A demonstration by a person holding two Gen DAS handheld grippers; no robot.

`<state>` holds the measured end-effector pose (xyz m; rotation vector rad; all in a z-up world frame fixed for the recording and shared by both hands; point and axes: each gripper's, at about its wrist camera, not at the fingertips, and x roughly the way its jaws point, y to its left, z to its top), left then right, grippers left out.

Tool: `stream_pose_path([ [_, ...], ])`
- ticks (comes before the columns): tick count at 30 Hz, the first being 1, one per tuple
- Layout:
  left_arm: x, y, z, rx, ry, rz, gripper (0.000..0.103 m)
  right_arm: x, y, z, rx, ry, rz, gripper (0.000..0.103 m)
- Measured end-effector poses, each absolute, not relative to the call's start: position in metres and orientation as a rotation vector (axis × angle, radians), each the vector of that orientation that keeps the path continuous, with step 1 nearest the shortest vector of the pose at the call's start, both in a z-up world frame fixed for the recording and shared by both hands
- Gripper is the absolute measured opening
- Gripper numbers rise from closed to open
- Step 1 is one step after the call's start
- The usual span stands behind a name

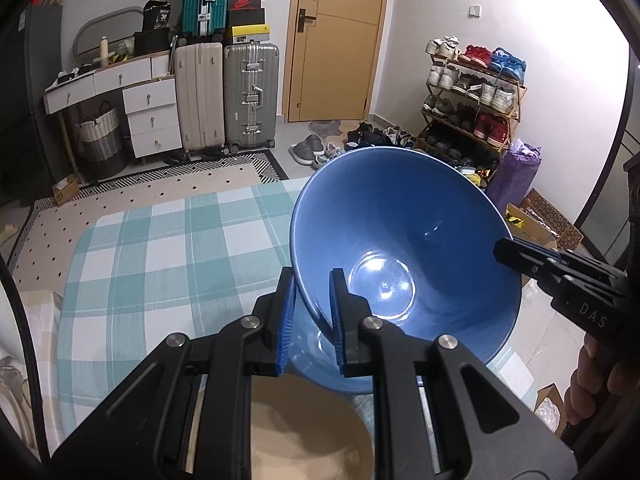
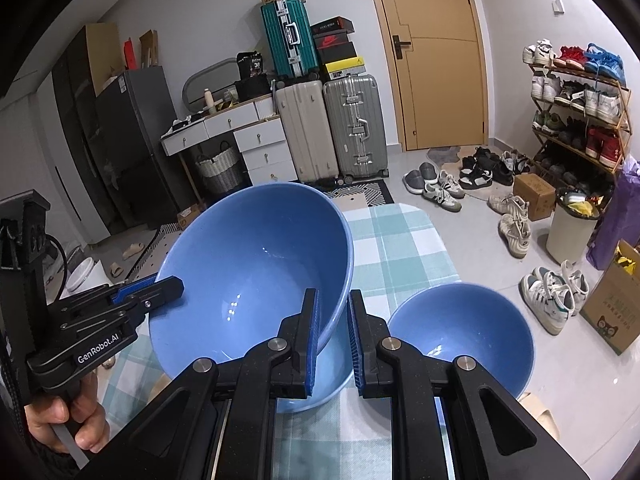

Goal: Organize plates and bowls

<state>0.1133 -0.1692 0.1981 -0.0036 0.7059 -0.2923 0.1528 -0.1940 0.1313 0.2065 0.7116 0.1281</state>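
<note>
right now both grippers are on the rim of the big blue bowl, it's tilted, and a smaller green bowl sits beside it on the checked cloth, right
Not quite: the smaller bowl is blue, not green, as the right wrist view shows. The rest holds: the left gripper and right gripper both straddle the rim of the tilted big blue bowl over the checked cloth.

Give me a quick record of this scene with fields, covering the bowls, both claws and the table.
held bowl: large blue bowl, tilted, lifted over another blue bowl underneath
left claw: straddles the large bowl's rim, one finger inside, one outside
right claw: at the opposite rim, one finger inside; grip contact unclear
second bowl: smaller blue bowl, upright, on the person's right
surface: table with teal checked cloth
stacking: large bowl not yet seated
</note>
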Motion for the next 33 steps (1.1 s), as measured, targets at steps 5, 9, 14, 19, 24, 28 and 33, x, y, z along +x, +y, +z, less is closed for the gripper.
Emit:
stream_pose_path([
  [5,0.126,-0.167,0.182,-0.008,0.728,-0.289,0.013,0.155,-0.192,0.121,0.217,0.727,0.136,0.014],
  [9,0.137,-0.164,0.166,-0.014,0.744,-0.284,0.013,0.158,-0.187,0.110,0.215,0.742,0.138,0.014],
  [14,0.148,-0.159,0.149,-0.016,0.763,-0.274,0.013,0.165,-0.182,0.098,0.214,0.761,0.143,0.014],
  [19,0.161,-0.153,0.131,-0.017,0.777,-0.265,0.013,0.175,-0.179,0.088,0.212,0.780,0.147,0.014],
  [24,0.172,-0.148,0.116,-0.020,0.791,-0.260,0.013,0.180,-0.178,0.079,0.209,0.795,0.150,0.014],
  [28,0.180,-0.148,0.105,-0.012,0.800,-0.255,0.013,0.185,-0.177,0.073,0.206,0.805,0.148,0.014],
  [33,0.186,-0.149,0.092,0.006,0.805,-0.247,0.013,0.188,-0.178,0.064,0.193,0.815,0.140,0.014],
])
